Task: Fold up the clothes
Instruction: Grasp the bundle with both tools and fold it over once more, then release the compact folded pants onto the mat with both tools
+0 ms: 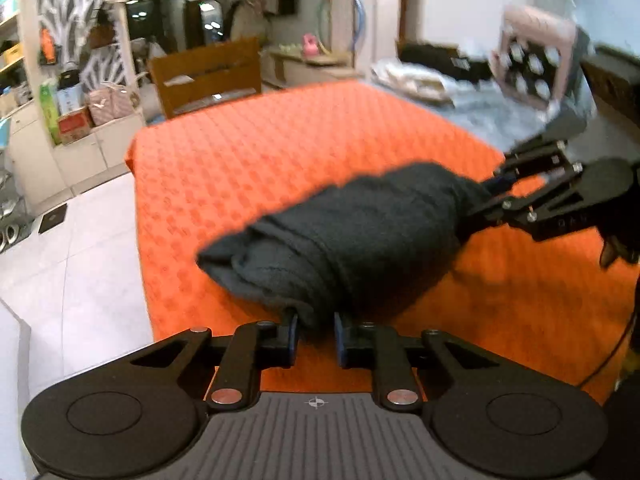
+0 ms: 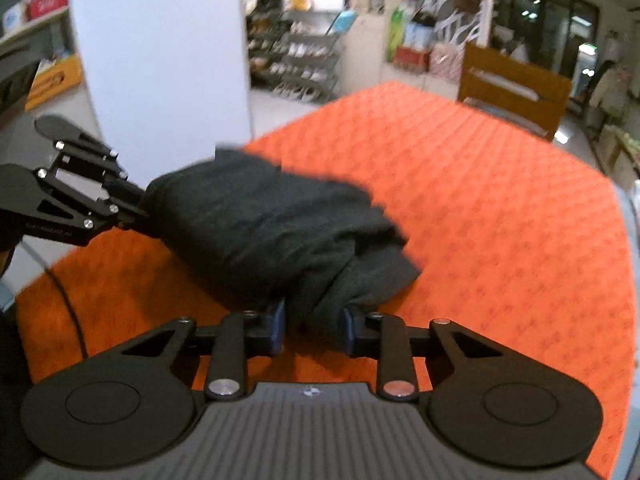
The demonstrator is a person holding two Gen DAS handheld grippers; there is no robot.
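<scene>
A dark, folded garment (image 1: 352,236) hangs as a thick bundle between my two grippers, just above the orange tablecloth (image 1: 260,168). My left gripper (image 1: 316,320) is shut on the near end of the garment. My right gripper (image 1: 490,196) grips its far end at the right in the left wrist view. In the right wrist view the same garment (image 2: 272,224) runs from my right gripper (image 2: 314,316), shut on its near end, to the left gripper (image 2: 138,206) at the left. The cloth hides all the fingertips.
The orange tablecloth (image 2: 500,208) covers the table. A wooden chair (image 1: 208,76) stands at the far edge. White cabinets and shelves (image 1: 80,92) stand left, a shoe rack (image 2: 304,64) beyond, and a pink crate (image 1: 536,56) at the right.
</scene>
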